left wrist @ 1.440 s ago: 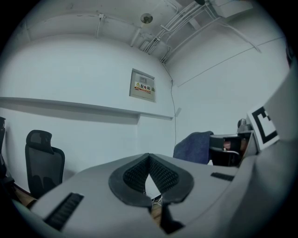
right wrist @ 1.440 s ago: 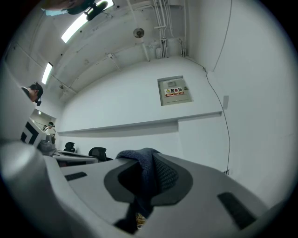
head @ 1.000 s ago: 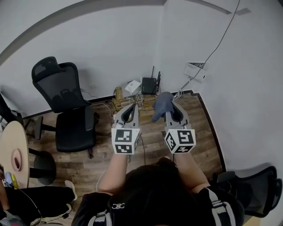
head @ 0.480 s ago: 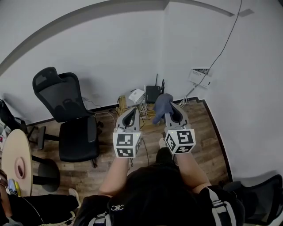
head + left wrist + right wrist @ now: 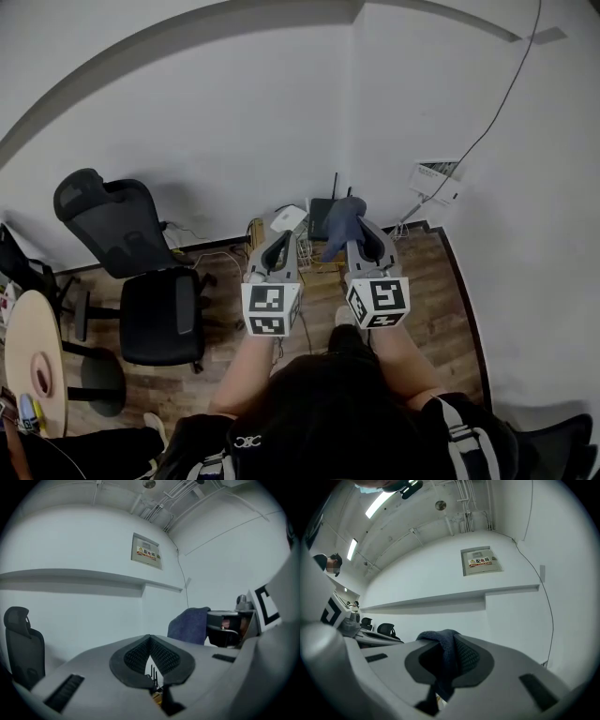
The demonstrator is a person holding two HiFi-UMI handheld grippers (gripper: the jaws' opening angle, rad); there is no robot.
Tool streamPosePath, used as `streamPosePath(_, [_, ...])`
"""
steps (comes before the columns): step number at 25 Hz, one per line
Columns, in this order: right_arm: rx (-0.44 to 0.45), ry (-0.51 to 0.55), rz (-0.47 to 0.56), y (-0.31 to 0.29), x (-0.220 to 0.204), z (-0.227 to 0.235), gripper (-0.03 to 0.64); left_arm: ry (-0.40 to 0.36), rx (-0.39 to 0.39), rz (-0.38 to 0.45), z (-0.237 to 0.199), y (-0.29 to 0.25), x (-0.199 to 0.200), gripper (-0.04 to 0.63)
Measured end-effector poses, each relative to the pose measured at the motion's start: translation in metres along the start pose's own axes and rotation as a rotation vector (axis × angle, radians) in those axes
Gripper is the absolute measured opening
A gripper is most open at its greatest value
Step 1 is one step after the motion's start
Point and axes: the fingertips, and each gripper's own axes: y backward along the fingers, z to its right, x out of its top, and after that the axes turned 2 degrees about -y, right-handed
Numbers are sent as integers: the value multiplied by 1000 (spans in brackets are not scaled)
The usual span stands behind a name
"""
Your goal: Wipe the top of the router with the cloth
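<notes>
Moved nearer to the black router [image 5: 319,217] since a second ago, with the chair slid toward the left edge. Clamped tight on the dark blue cloth [image 5: 342,217] with the right gripper [image 5: 364,232] jaws, bunched and hanging right in front of the router at middle frame. Closed together at the left gripper [image 5: 280,230] jaws, holding nothing. Stands by the white wall, beside a white box [image 5: 290,218]. Black office chair [image 5: 141,281] at left.
</notes>
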Motion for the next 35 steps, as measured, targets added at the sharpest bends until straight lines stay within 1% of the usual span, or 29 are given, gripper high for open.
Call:
streamPosePath(3, [4, -4, -12, -29, -7, 21, 17, 8, -8, -28, -4, -38, -3, -7])
streamPosePath(11, [51, 28, -62, -113, -27, 74, 17, 53, 6, -47, -20, -140, 0, -7])
streamPosePath(14, [78, 44, -91, -145, -40, 94, 17, 67, 24, -68, -30, -179, -5, -6])
streamPosePath(18, [112, 34, -137, -185, -61, 123, 17, 99, 38, -94, -38, -231, -14, -6])
streamPosePath(20, [131, 34, -157, -205, -73, 137, 17, 99, 46, -104, -41, -258, -19, -6])
streamPosePath(23, [177, 43, -198, -231, -95, 155, 17, 73, 72, -141, -45, -291, -31, -6])
streamPosePath(26, [226, 58, -264, -251, -123, 168, 17, 78, 100, -182, -46, -311, -47, -6])
streamPosePath(29, [233, 82, -316, -269, -150, 182, 17, 115, 114, -211, -49, -321, -64, -6])
streamPosePath(31, [236, 99, -347, -276, -166, 187, 17, 125, 117, -235, -51, -321, -78, -6])
streamPosePath(35, [262, 140, -420, -282, -199, 185, 17, 60, 138, -301, -58, -319, -110, -6])
